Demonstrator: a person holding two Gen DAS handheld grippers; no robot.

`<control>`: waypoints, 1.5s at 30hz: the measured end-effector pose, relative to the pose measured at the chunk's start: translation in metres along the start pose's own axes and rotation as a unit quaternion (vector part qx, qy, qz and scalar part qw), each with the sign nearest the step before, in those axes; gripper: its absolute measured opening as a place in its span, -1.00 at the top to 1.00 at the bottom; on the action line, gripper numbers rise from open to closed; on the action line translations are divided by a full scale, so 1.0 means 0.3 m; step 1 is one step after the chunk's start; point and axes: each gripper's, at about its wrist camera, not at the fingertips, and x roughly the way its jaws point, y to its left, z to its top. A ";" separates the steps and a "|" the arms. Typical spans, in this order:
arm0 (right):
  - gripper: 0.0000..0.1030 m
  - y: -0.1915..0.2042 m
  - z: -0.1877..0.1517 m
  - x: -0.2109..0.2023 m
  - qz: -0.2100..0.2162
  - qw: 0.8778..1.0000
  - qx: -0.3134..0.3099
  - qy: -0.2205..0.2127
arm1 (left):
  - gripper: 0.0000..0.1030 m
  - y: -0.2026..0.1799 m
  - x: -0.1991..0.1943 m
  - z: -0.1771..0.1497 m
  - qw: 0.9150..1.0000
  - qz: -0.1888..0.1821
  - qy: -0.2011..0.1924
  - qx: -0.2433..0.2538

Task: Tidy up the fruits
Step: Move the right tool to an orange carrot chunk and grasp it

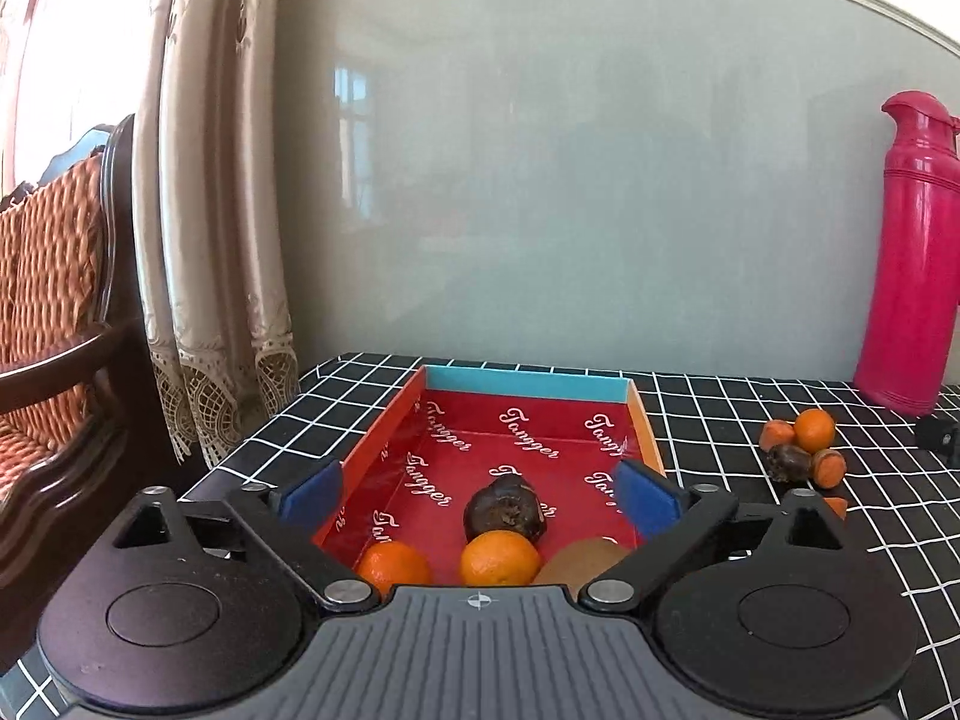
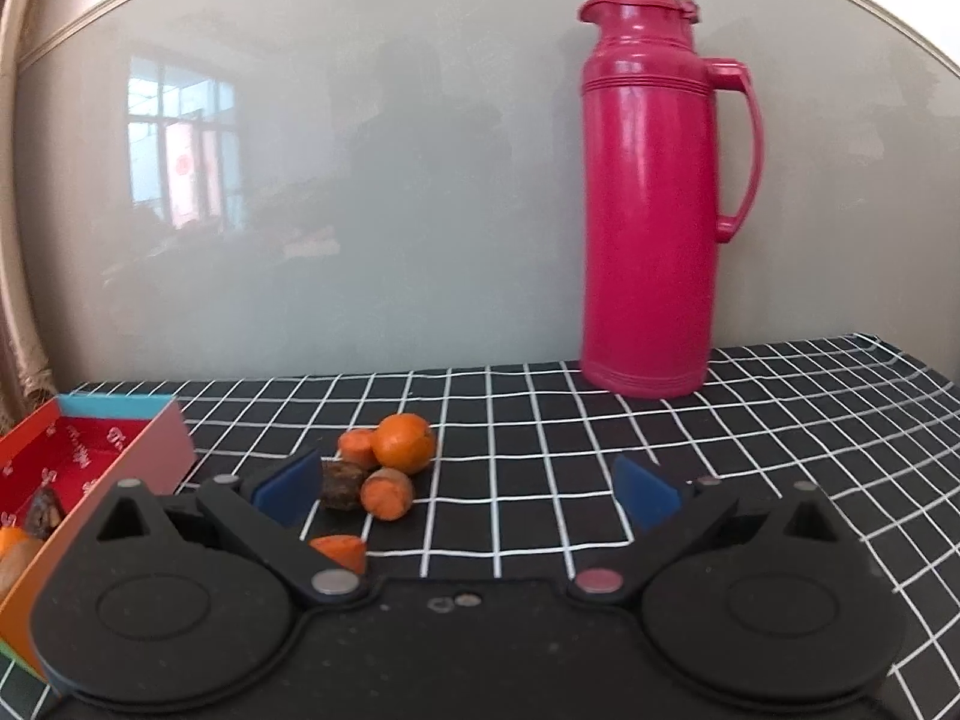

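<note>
Sorting fruit: a red box (image 1: 420,438) sits at the table's left edge, loose fruit nearer the middle.
Left gripper (image 1: 480,495): jaws spread wide over the box, nothing between the pads.
In the box: a dark fruit (image 1: 506,509) mid-floor; two oranges (image 1: 499,558) and a brown kiwi (image 1: 579,561) along the near wall.
Right gripper (image 2: 468,489): jaws released, empty, hovering just short of the pile.
On the table (image 2: 540,420): an orange (image 2: 404,443), a dark fruit (image 2: 342,485) and three orange pieces (image 2: 387,493) bunched together, one piece (image 2: 342,549) nearest the gripper.
Back edge: a pink flask (image 2: 651,192), well apart from the fruit.
Handling: the orange looks light, firm, apt to roll; grip it across its widest part, gently. The dark fruit looks softer and likely bruises.
</note>
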 end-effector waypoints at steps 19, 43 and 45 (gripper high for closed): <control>-0.96 0.183 -0.072 0.097 0.026 0.995 -0.075 0.053 | -0.92 0.066 0.014 -0.003 1.000 0.011 0.001 -0.016; 0.44 0.211 -0.093 0.231 0.037 0.990 -0.035 0.133 | -0.92 0.141 0.031 -0.017 1.000 0.018 0.008 -0.024; 0.44 0.217 -0.094 0.231 0.043 0.990 -0.032 0.134 | -0.92 0.143 0.029 -0.017 1.000 0.018 0.007 -0.025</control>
